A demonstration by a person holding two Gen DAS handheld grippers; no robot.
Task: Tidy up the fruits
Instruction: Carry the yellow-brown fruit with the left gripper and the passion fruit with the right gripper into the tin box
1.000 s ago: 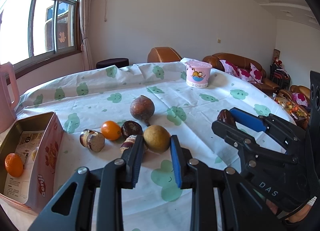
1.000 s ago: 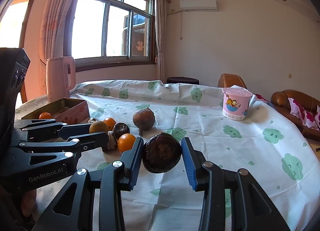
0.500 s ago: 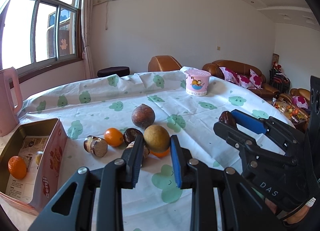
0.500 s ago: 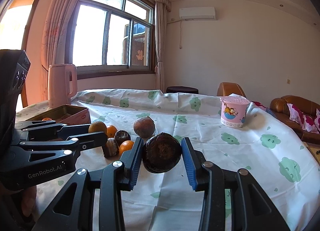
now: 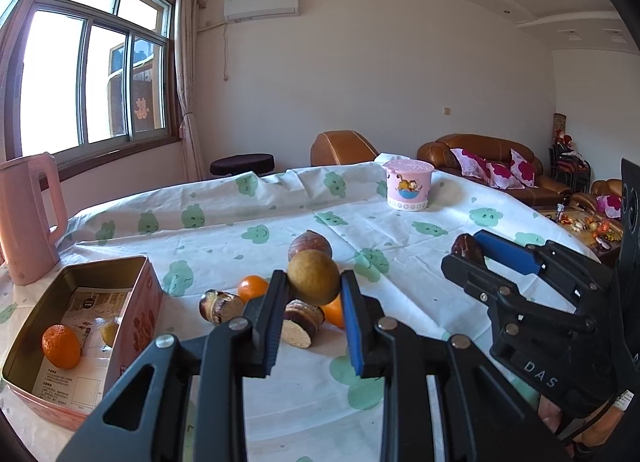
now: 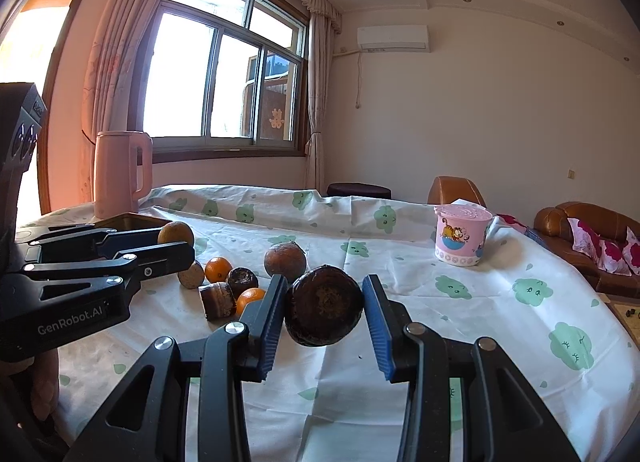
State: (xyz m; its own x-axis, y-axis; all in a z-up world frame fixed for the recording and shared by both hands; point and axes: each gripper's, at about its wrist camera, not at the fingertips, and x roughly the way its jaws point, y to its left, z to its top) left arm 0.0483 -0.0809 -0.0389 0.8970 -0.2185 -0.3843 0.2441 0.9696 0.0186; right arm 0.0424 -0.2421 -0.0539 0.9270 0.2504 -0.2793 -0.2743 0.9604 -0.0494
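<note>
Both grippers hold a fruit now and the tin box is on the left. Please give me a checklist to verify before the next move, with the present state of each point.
1. Left gripper shut on the yellow-brown fruit, fruit lifted off the cloth: ok.
2. Right gripper shut on the dark brown fruit: ok.
3. Tin box open, with free floor beside the orange and the small yellowish fruit inside: ok.
4. Way from the left gripper to the tin box free of the pink kettle: ok, the kettle stands behind the box.
5. Firmness of each grip: cannot tell.
6. Grippers apart from each other: ok.
</note>
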